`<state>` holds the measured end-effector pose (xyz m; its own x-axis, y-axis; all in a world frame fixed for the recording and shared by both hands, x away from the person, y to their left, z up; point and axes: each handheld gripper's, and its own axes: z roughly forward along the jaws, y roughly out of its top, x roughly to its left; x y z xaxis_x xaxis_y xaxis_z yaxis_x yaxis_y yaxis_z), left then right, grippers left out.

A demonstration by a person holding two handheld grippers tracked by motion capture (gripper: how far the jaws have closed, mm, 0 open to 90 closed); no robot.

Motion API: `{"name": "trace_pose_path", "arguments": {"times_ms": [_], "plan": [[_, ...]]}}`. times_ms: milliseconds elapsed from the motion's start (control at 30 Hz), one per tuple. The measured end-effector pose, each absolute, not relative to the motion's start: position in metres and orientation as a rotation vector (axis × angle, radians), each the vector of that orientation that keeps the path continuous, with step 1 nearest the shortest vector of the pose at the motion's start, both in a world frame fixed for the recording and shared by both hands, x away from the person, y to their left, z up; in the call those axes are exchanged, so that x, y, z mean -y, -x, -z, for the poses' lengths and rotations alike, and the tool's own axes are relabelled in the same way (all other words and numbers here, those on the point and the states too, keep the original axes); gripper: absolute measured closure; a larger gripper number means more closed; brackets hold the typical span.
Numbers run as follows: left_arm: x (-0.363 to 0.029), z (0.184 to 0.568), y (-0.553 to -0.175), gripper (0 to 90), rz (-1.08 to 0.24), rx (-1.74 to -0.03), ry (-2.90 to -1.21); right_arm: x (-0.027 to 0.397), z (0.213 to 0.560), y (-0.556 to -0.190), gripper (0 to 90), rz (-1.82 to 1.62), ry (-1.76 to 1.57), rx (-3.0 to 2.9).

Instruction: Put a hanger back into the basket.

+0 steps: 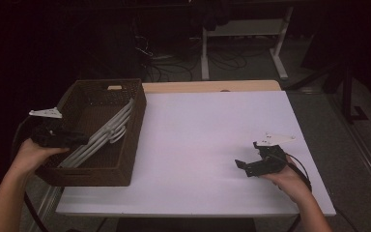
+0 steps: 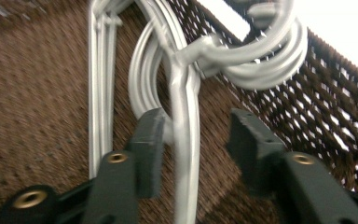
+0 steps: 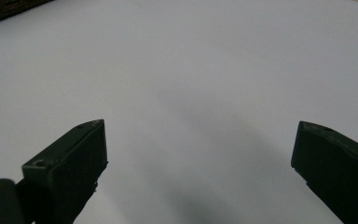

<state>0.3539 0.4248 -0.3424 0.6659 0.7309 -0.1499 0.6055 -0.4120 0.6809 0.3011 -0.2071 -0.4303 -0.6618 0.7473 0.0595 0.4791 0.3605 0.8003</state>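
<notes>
Left hand (image 1: 31,152) holds the left gripper (image 2: 193,140) low at the left, jaws partly apart; right gripper (image 1: 245,166) rests level, jaws wide apart.

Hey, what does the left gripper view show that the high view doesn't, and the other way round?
Left gripper view alone: the left claw seen close, open astride the neck of one white hanger, a gap showing on the right side; the hooks bunch against the weave.

High view alone: the person's hands, the white table, the right claw over it away from the basket, and the floor and desk legs beyond.

Both: the brown woven basket, the stack of white hangers inside, and the left claw in the basket.
</notes>
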Motion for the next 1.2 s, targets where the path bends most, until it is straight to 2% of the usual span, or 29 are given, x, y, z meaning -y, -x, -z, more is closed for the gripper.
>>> {"name": "trace_pose_path", "arguments": {"times_ms": [133, 267, 567, 767, 867, 1067, 1200], "plan": [[-0.422, 0.335, -0.350, 40.3, -0.248, -1.011, -2.092, 0.207, 0.426, -0.301, 3.2, -1.207, -1.070, -2.308], [-0.410, 0.330, -0.345, 32.3, -0.249, -0.963, -2.056, 0.205, 0.421, -0.300, 3.2, -1.216, -1.054, -2.313], [-0.345, 0.323, -0.330, 17.5, -0.234, -0.797, -1.985, 0.201, 0.395, -0.298, 3.1, -1.269, -0.994, -2.330], [-0.309, 0.327, -0.319, 12.0, -0.206, -0.721, -1.977, 0.202, 0.376, -0.295, 2.4, -1.294, -0.976, -2.325], [-0.296, 0.330, -0.315, 6.6, -0.195, -0.705, -1.978, 0.202, 0.367, -0.294, 2.1, -1.310, -0.967, -2.322], [-0.288, 0.339, -0.315, 0.0, -0.179, -0.698, -1.960, 0.201, 0.356, -0.295, 1.4, -1.306, -0.937, -2.323], [-0.287, 0.343, -0.315, 0.0, -0.171, -0.695, -1.960, 0.200, 0.353, -0.297, 1.4, -1.306, -0.935, -2.319]]}}
